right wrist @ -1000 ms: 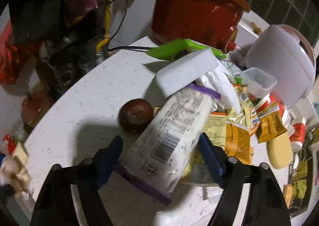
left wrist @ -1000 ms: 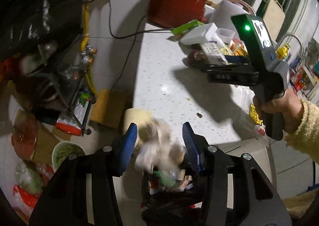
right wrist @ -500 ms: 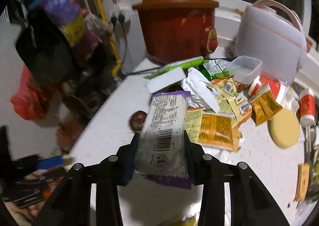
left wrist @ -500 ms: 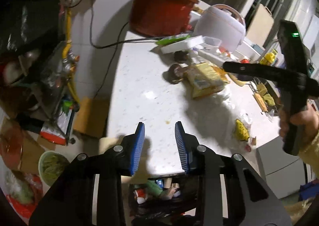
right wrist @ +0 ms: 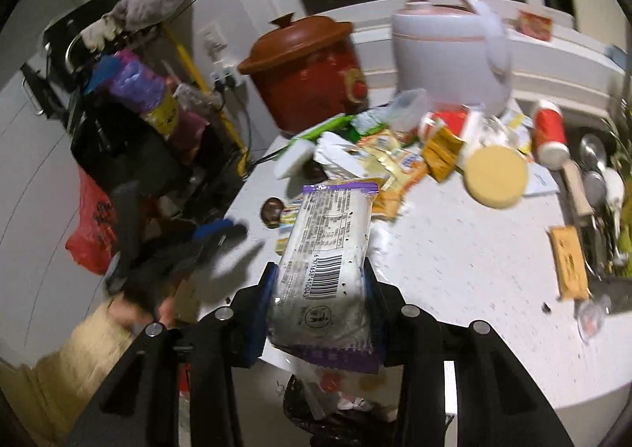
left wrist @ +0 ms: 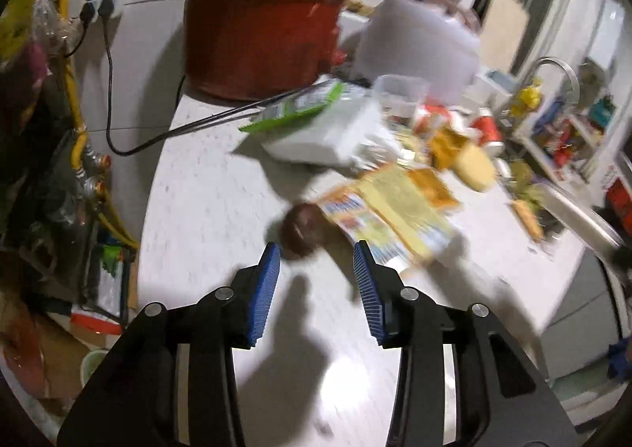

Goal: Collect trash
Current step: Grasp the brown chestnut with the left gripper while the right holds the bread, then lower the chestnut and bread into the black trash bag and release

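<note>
Right gripper (right wrist: 318, 281) clamping purple-edged wrapper (right wrist: 328, 261) above bin bag (right wrist: 316, 415).
I'm holding left gripper (left wrist: 316, 261) agape, empty, facing brown fruit (left wrist: 302, 228).

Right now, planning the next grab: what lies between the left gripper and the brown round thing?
Left wrist view: only bare white countertop between left gripper and brown round thing.

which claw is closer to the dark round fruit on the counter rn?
Left. The left claw is open and points at the dark round fruit, which sits just past its fingertips. The right claw is farther back near the counter edge, shut on a white wrapper.
</note>
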Tool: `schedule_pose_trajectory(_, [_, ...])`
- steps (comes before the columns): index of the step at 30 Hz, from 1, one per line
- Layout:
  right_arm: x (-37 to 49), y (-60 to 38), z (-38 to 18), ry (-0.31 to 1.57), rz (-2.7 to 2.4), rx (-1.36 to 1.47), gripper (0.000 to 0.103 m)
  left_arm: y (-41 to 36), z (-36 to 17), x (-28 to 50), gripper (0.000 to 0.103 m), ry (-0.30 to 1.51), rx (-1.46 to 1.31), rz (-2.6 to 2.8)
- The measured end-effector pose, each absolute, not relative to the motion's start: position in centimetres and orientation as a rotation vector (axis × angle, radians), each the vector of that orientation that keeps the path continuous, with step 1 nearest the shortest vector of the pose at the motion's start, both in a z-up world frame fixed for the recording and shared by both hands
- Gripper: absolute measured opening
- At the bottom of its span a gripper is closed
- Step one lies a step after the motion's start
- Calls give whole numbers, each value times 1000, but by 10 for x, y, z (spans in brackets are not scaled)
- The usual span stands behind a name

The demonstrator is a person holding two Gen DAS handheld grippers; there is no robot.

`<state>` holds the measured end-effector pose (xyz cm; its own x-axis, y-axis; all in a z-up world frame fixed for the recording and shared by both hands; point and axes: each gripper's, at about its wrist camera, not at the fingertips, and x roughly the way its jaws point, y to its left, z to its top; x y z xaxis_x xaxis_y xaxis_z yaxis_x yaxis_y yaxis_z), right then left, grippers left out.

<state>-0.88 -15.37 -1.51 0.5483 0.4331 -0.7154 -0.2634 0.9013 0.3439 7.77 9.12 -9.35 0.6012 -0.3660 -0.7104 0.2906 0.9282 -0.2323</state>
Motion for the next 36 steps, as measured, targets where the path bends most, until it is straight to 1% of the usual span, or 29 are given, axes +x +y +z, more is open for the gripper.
schedule_pose_trajectory(6, [-21, -174, -22, 900, 378, 250, 40, 72, -112, 114, 40, 907, -31, -353])
schedule_pose_trajectory(8, [-23, -179, -23, 901, 375, 262, 41, 72, -118, 117, 42, 918, -30, -337])
schedule_pose_trajectory(11, [-23, -182, -25, 902, 373, 269, 41, 64, -118, 115, 42, 900, 26, -320])
schedule_pose_trajectory(13, [-21, -184, -27, 906, 375, 280, 41, 66, -119, 114, 36, 897, 20, -318])
schedule_pose_trajectory(19, [-19, -182, -27, 901, 392, 282, 41, 81, -111, 91, 36, 874, -36, -332])
schedule_pose_trajectory(24, [-25, -171, -16, 902, 479, 260, 41, 99, -81, 41, 35, 839, -93, -364])
schedule_pose_trajectory(25, [-29, -167, -15, 912, 514, 258, 41, 102, -74, 22, 35, 836, -89, -374])
schedule_pose_trajectory(29, [-49, -146, -13, 968, 675, 246, 41, 105, -65, -38, 35, 882, -91, -417])
schedule_pose_trajectory(34, [-84, -111, -33, 1106, 854, 175, 41, 104, -84, -93, 35, 989, -140, -431])
schedule_pose_trajectory(36, [-97, -103, -52, 1175, 870, 132, 41, 99, -108, -109, 35, 1056, -180, -440])
